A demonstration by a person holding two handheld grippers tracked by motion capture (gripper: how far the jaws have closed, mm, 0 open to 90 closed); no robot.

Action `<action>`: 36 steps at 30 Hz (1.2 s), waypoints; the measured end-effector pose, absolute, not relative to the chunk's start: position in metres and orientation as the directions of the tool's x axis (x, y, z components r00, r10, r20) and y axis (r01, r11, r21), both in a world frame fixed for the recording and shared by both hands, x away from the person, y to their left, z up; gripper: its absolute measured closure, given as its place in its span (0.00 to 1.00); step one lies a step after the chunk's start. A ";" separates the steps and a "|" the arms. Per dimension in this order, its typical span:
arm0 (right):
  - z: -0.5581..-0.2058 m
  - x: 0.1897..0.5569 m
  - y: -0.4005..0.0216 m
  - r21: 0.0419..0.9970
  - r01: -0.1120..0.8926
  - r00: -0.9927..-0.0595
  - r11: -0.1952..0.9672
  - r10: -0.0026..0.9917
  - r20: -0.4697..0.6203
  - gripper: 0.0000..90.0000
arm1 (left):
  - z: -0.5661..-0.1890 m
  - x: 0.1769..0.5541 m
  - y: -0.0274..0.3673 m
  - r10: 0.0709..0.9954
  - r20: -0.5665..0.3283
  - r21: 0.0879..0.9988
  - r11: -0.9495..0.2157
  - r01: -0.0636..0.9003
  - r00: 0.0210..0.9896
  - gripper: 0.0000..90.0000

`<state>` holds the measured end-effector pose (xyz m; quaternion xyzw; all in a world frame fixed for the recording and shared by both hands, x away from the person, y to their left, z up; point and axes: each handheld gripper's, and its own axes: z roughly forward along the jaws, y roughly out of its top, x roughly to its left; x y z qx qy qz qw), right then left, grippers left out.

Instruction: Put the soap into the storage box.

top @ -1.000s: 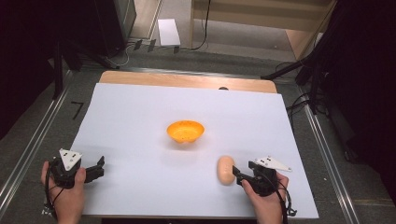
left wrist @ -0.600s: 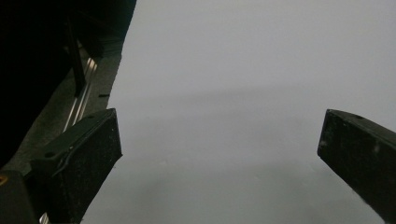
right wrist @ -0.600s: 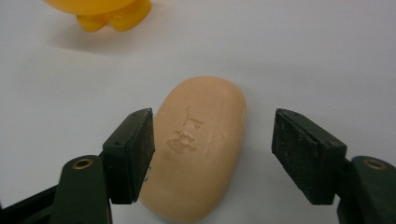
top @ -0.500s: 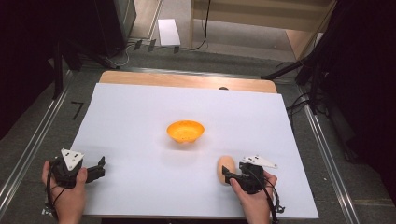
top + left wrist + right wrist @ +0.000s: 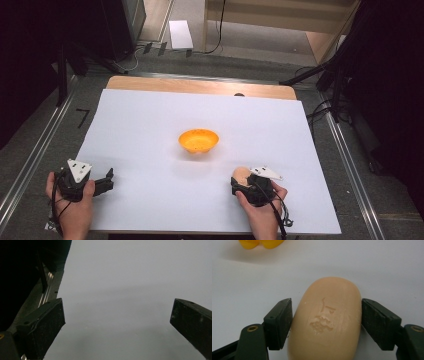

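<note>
Your right gripper (image 5: 327,322) already straddles the soap bar (image 5: 328,320) at the near right of the desk (image 5: 150,125). The bar lies flat, long axis running straight away from you along the fingers (image 5: 279,323), so they sit on its two long sides, across the narrow width. The fingers have just been opening around it; the left one looks touching or nearly so, the right one sits right at the edge, and I can't tell if they press yet. The orange bowl (image 5: 198,140) lies ahead and slightly left of the soap, well apart. Your left gripper (image 5: 102,184) rests at the near left corner, fingers wide apart with nothing between them, far from the soap. The right hand (image 5: 260,207) is clearly the nearer one.
</note>
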<state>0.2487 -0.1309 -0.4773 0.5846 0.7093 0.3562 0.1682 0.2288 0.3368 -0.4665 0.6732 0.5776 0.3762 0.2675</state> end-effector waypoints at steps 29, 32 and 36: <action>-0.484 0.244 -0.134 0.730 0.654 -0.366 0.197 0.927 0.078 0.38 | -0.467 0.229 0.336 0.978 0.202 0.793 -0.199 0.576 0.059 0.00; -0.483 0.245 -0.135 0.730 0.646 -0.393 0.221 0.917 0.071 0.38 | -0.467 0.229 0.336 0.978 0.200 0.791 -0.198 0.579 0.061 0.00; -0.482 0.249 -0.143 0.727 0.630 -0.477 0.272 0.875 0.085 0.38 | -0.467 0.230 0.336 0.977 0.202 0.789 -0.201 0.581 0.064 0.00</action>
